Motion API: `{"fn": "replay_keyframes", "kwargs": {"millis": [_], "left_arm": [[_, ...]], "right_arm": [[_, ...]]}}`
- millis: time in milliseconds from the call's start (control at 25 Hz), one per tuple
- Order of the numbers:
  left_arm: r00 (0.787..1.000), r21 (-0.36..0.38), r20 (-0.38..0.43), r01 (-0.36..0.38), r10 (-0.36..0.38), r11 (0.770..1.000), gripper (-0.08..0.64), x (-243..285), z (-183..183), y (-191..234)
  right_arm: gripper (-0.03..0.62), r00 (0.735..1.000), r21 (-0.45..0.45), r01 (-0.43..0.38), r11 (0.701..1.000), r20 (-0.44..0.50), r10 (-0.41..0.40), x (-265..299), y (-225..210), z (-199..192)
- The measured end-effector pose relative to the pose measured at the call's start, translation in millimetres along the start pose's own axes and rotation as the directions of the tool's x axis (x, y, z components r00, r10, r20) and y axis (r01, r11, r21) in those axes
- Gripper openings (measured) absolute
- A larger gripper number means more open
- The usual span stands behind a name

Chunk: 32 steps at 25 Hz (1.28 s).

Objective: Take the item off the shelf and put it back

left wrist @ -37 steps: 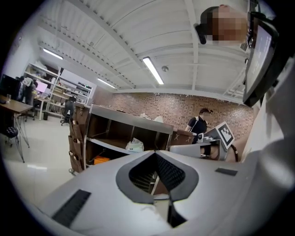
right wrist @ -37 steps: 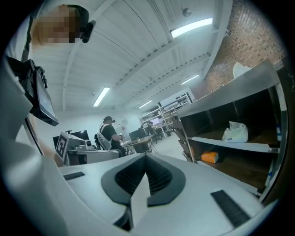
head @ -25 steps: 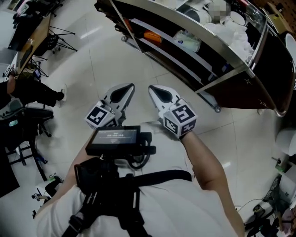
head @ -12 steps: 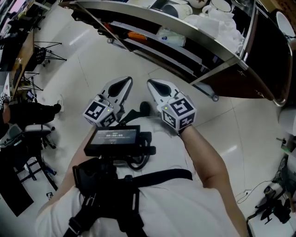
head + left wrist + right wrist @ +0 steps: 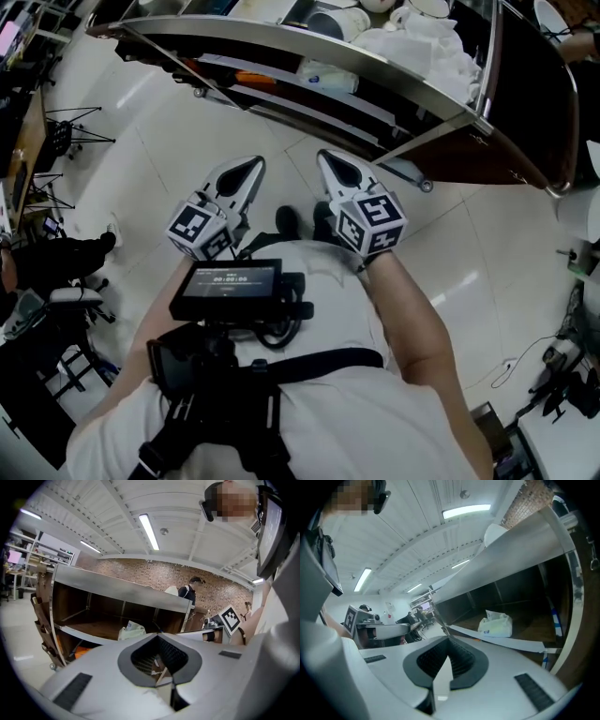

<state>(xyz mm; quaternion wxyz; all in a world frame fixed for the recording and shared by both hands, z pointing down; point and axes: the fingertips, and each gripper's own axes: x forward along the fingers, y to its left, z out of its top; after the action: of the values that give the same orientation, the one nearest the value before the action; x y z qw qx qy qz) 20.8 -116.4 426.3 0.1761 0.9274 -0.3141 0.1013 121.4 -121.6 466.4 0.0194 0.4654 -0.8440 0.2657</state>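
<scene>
**At the shelf unit: both grippers closed and empty, item on the shelf**

Ahead of the operator's chest, the left gripper point(image 5: 251, 169) and the right gripper point(image 5: 330, 161) are held side by side, near each other but apart. Both point toward the shelf unit point(image 5: 412, 80).

- Left gripper: jaw tips meet, with nothing between them.
- Right gripper: jaw tips meet, with nothing between them.

Neither gripper touches the shelf unit.

The item, a white plastic bag point(image 5: 326, 77), lies on the shelf board directly under the top deck. It is on the far side of both grippers and well apart from them. An orange object point(image 5: 255, 80) lies on the next board down, to the left of the bag. White cloths point(image 5: 422, 42) and a cup point(image 5: 328, 21) rest on the top deck.
</scene>
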Motion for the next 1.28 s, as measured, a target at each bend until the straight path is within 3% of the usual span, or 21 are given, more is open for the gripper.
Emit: {"fn": "replay_keyframes", "kwargs": {"millis": [360,760,1040,1280], "left_arm": [[0.999,-0.045,0.020,-0.027,0.028,0.999,0.008,5,-20,30],[0.998,-0.085,-0.018,-0.053,0.052,0.995,0.023,4,-45,45],[0.999,-0.110,-0.011,-0.045,0.044,0.993,0.023,3,-54,51],[1.000,-0.125,-0.010,-0.029,0.028,0.992,0.025,6,-60,47]], "right_arm": [[0.008,0.993,-0.061,0.106,0.992,-0.054,-0.109,15,-34,-5],[0.046,0.969,-0.062,0.245,0.968,-0.015,-0.246,47,-94,3],[0.147,0.926,-0.136,0.373,0.918,-0.018,-0.378,75,-146,5],[0.169,0.889,-0.130,0.445,0.886,-0.051,-0.454,91,-195,-7]]}}
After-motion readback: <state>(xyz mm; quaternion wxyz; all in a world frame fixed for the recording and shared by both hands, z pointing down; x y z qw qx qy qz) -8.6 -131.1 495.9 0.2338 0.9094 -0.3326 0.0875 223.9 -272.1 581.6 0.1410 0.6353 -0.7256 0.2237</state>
